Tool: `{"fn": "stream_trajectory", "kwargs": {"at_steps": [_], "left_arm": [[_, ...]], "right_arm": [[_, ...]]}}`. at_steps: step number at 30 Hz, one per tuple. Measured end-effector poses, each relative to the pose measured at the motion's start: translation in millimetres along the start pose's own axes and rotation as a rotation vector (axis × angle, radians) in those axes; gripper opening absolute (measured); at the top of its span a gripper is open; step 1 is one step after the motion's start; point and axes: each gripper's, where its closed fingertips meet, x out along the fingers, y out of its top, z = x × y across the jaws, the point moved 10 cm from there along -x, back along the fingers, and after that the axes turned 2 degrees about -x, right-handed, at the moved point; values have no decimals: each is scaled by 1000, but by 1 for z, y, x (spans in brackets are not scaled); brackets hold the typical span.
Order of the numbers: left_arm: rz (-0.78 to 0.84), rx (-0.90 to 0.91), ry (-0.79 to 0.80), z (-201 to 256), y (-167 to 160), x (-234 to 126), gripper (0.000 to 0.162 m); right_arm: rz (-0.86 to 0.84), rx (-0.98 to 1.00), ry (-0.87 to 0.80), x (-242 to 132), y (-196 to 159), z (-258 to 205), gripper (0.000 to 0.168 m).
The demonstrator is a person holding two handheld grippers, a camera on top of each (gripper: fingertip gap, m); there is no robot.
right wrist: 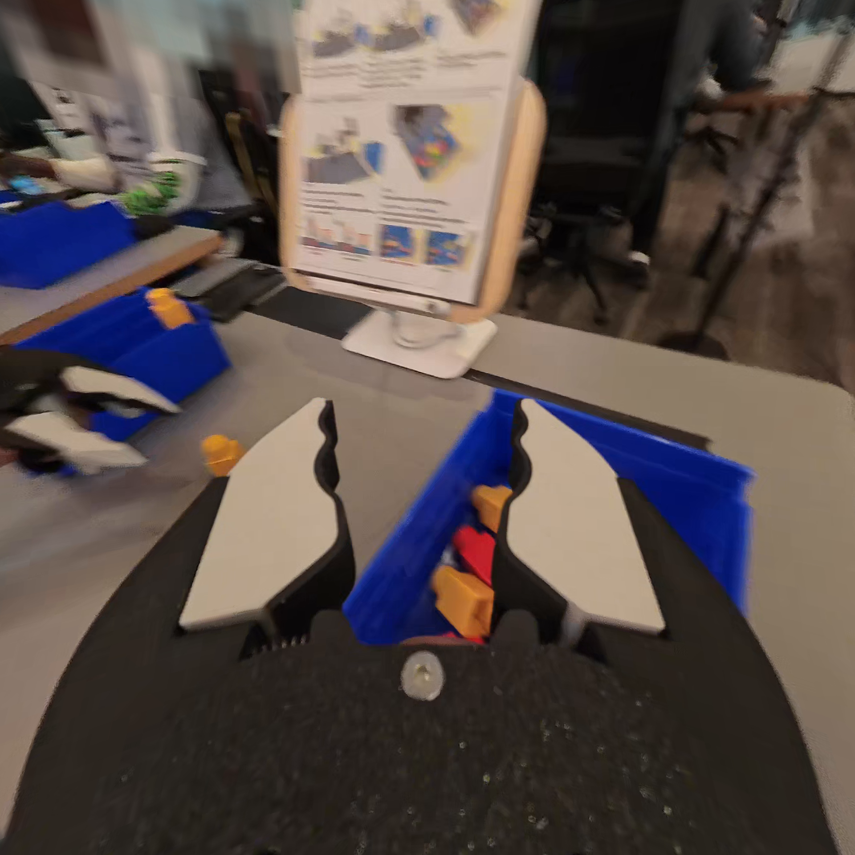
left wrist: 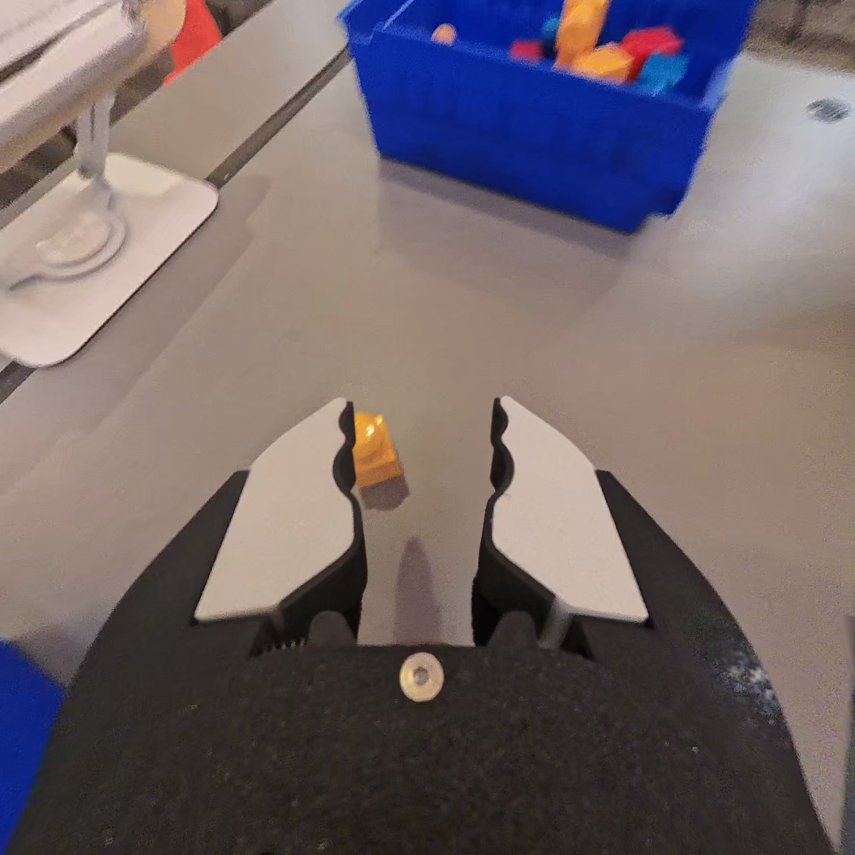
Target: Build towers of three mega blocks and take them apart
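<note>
One orange block (left wrist: 374, 455) alone on table (left wrist: 509, 347), near side of blue bin (left wrist: 532, 139): likely tower base. My left gripper (left wrist: 422, 407) released, straddling it; right gripper (right wrist: 423, 407) released over bin (right wrist: 647, 467), I judge fetching next block.

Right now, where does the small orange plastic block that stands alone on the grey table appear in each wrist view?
Left wrist view: the small orange plastic block stands near the centre, beside the inner edge of the open left gripper's left finger.
Right wrist view: the same block is at left of centre, partly hidden behind the right gripper's left finger.
Shared landmark: the blue plastic bin of blocks.
</note>
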Motion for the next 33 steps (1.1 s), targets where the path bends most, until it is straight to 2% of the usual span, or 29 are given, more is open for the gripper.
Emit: {"fn": "stream_trajectory", "kwargs": {"at_steps": [3,5,9,13,14,15,16,20,23,26,28,30,33], "left_arm": [[-118,-51,90,-14,-17,12,65],[-173,-110,87,-20,-28,23,73],[-188,-224,98,-27,-40,45,74],[-170,-261,141,-27,-47,65,65],[-169,-258,148,-27,-49,68,58],[-169,-253,157,-27,-50,69,40],[-167,-252,163,-27,-51,69,36],[-168,-274,134,-32,-51,60,36],[-27,-304,2,-31,-35,41,36],[188,-207,-131,-20,-7,9,36],[275,-84,-160,-6,10,-11,36],[313,75,-64,6,22,-26,36],[220,309,75,28,31,-29,36]], "right_arm": [[13,-67,178,20,3,-44,70],[-10,-85,266,40,-4,-69,67],[-138,-109,362,83,-33,-109,65],[-248,-70,384,117,-68,-136,65],[-253,-43,394,123,-76,-141,64],[-256,-28,411,128,-83,-146,63],[-262,-33,426,133,-88,-150,63],[-267,-133,452,140,-101,-160,64],[-250,-126,500,140,-101,-162,64],[-208,-78,570,137,-96,-164,64],[-185,-15,642,133,-92,-167,65],[-193,117,750,132,-88,-172,74],[-187,292,884,130,-85,-183,81]]}}
